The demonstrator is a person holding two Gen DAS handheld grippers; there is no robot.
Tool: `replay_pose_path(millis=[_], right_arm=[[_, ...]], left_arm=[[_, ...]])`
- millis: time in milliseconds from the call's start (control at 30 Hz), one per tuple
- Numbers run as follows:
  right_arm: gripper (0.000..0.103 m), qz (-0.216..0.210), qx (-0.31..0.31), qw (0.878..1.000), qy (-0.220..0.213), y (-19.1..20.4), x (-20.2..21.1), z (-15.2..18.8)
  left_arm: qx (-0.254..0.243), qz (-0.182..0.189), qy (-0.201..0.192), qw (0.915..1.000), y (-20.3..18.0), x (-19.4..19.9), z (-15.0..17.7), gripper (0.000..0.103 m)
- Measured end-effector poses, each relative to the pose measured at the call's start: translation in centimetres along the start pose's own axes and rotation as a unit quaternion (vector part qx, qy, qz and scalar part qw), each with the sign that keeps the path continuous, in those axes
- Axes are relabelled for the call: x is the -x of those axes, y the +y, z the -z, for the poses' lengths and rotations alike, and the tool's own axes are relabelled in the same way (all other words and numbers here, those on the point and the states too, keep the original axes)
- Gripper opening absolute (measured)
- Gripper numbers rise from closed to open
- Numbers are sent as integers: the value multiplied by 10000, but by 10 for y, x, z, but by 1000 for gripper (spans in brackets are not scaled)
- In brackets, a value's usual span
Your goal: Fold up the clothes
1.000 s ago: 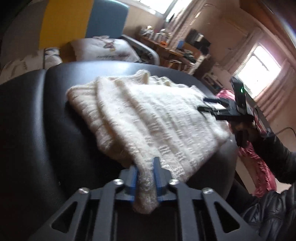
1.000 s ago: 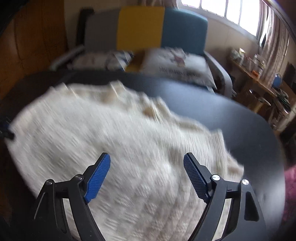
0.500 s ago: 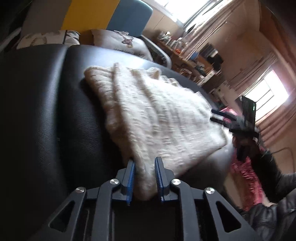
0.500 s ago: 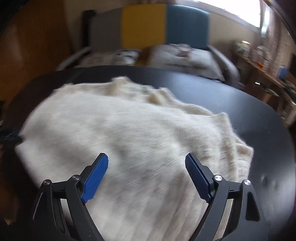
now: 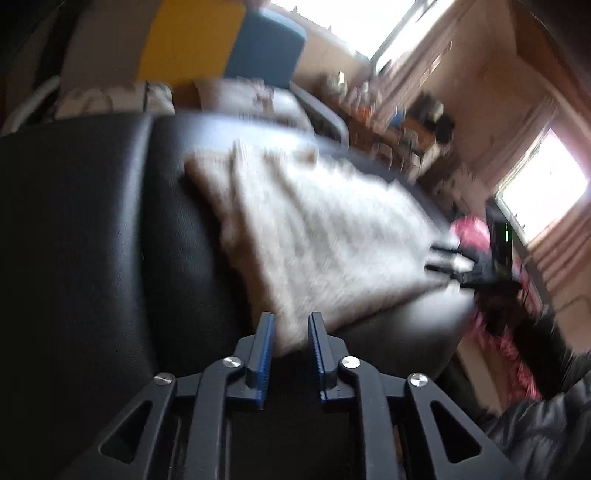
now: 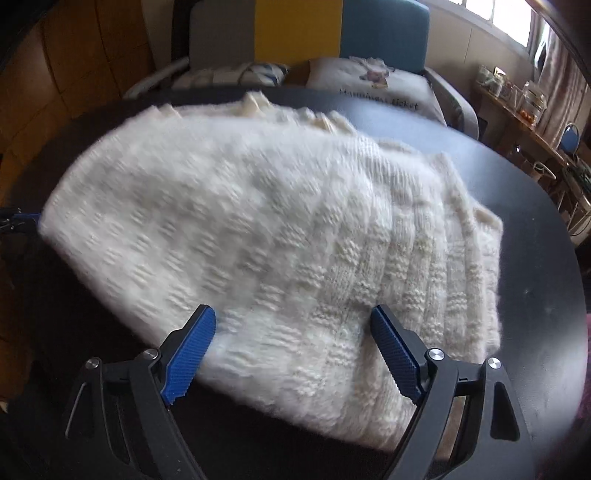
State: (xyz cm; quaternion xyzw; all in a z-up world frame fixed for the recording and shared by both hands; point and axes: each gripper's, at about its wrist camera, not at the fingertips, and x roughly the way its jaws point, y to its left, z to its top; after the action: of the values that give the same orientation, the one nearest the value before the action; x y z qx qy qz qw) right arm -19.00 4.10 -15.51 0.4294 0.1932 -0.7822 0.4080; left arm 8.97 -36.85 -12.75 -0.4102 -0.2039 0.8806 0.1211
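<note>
Since a second ago the left gripper [image 5: 290, 326] has let go of the corner of the cream, chunky-knit folded sweater [image 6: 280, 236]: its blue ribbed pads [image 5: 264, 350], then pinched tight on the wool, now stand slightly apart, and the sweater's near corner lies in the gap between them without being pressed. That left wrist view is smeared by motion, and the camera has swung so the sweater sits further ahead of the claw than before. From the left claw the sweater spreads forward and to the right across the black, padded leather-like surface [image 5: 92, 240], and the right gripper [image 5: 448, 258] shows at the garment's far right edge, blurred, its prongs over the wool. In the right wrist view the right gripper [image 6: 293, 345] is released, its blue pads [image 6: 192, 350] spread wide with nothing clamped; the sweater's near edge lies below and between them, and the knit fans out ahead to both sides. Compared with the earlier frames this claw sits a little further back over the near edge. Beyond the surface stands a chair with grey, yellow and blue back panels [image 6: 295, 29], with a white printed cushion [image 6: 369, 85] on its seat. To the right of the left claw hangs a pink frilled cloth [image 5: 509, 354], beside a dark puffy sleeve [image 5: 546, 435].
</note>
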Motion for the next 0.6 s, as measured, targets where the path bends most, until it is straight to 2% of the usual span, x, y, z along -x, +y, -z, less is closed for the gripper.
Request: replay_pose_path(millis=[67, 100, 167, 267, 333, 400, 433, 600], right_arm=[[88, -276, 98, 9994, -172, 17, 11, -6], [88, -285, 194, 9992, -196, 27, 11, -9], [88, -222, 333, 9990, -175, 46, 5, -12], [88, -173, 269, 9995, 21, 58, -17, -12], [88, -104, 219, 9997, 64, 59, -23, -5], [88, -34, 169, 9998, 106, 61, -30, 1], [88, -9, 200, 9997, 108, 61, -31, 3], [88, 36, 192, 9997, 145, 60, -24, 1]], left_arm=[[-92, 312, -248, 9992, -18, 4, -5, 22], [-161, 453, -353, 9982, -28, 4, -7, 22], [-428, 496, -315, 9974, -50, -15, -15, 22], [-592, 317, -28, 9977, -65, -53, -20, 23], [-718, -166, 368, 9966, -67, -83, -17, 23], [-721, -481, 701, 9938, -60, -104, -7, 21], [-684, -424, 536, 9953, -59, -100, -3, 21], [-266, -189, 430, 9985, -48, -79, 5, 21]])
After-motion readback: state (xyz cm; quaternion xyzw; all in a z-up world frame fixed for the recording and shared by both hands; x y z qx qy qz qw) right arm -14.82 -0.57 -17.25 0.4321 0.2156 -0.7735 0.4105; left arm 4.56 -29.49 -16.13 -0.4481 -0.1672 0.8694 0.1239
